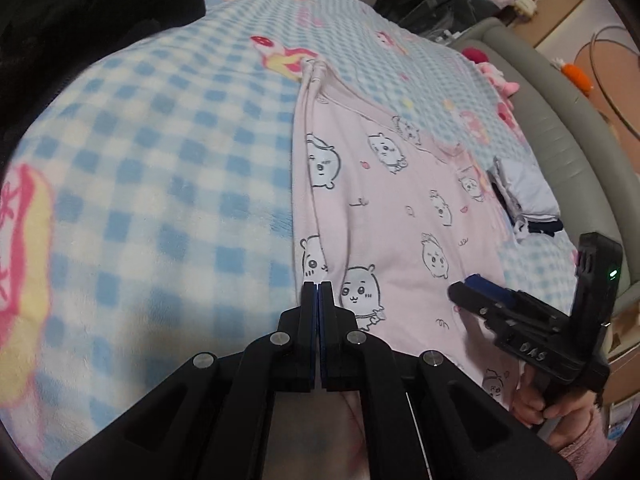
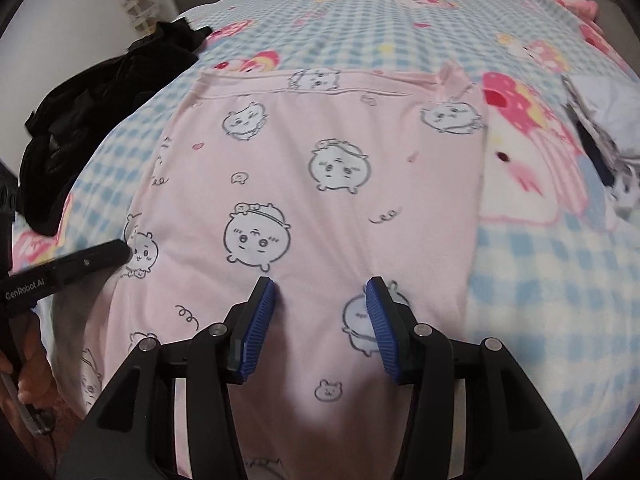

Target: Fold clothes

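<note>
Two grippers work over a pink cartoon-print garment (image 2: pixel 320 168) spread flat on the blue checked blanket (image 1: pixel 160 168): the left gripper (image 1: pixel 319 286) is pinched closed on the garment's left edge, while the right gripper (image 2: pixel 320 300) hovers above it with jaws apart

A bed carries everything, covered by a blue-and-white checked fleece blanket (image 2: pixel 400 28) printed with pink and yellow cartoon figures. A pink pajama garment (image 2: pixel 320 184) with white round-faced characters lies flat on the blanket, its hemmed edge toward the far side. A crumpled black garment (image 2: pixel 92 120) sits on the blanket to the left, well apart from it, a small folded stack of pale blue and dark clothes (image 1: pixel 528 196) lies to its right, and pink plush toys (image 1: pixel 500 76) rest at the bed's far edge.
</note>
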A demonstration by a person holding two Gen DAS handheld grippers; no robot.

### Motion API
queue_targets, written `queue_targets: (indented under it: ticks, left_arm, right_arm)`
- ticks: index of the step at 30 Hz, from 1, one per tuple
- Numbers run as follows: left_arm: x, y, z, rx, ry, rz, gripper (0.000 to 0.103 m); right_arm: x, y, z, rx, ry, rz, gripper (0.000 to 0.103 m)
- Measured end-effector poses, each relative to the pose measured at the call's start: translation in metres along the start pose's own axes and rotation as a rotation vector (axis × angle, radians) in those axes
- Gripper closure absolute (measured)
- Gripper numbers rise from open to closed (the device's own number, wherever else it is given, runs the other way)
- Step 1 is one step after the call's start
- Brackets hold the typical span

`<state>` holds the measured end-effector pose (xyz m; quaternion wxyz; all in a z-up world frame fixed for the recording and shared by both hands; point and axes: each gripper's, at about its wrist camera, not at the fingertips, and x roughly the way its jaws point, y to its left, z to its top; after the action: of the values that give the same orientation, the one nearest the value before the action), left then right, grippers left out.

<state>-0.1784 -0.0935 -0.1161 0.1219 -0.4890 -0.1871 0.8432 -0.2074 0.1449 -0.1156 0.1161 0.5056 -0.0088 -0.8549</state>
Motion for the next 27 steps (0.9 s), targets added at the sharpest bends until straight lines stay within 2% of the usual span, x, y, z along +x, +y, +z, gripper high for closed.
queue_targets:
  ticks: [3,7,11,15,18,23,27]
  left_arm:
    - [0.000,-0.010,-0.002,0.050,0.013,-0.022,0.101]
    - [0.005,-0.015,-0.006,0.096,0.041,0.018,0.098]
    - [0.004,-0.016,-0.010,0.113,0.043,0.056,0.095]
    - [0.006,-0.024,-0.013,0.165,0.037,0.100,0.092]
    - [0.009,-0.028,-0.013,0.187,0.027,0.133,0.086]
    - [0.011,-0.033,-0.011,0.196,0.008,0.126,0.064]
    - [0.017,-0.039,-0.011,0.235,-0.018,0.173,0.063]
  right_arm:
    - [-0.024,0.020,0.008,-0.045,-0.043,0.039,0.055]
    - [-0.020,0.050,0.008,-0.100,0.013,0.132,0.054]
    - [0.004,0.045,-0.011,-0.083,0.074,0.098,0.054]
    - [0.010,0.028,-0.024,-0.035,0.029,0.143,0.056]
    - [0.009,0.023,-0.028,-0.029,0.013,0.142,0.056]
    - [0.001,0.023,-0.033,-0.040,-0.007,0.109,0.056]
    - [-0.013,0.019,-0.028,0.005,-0.018,0.098,0.056]
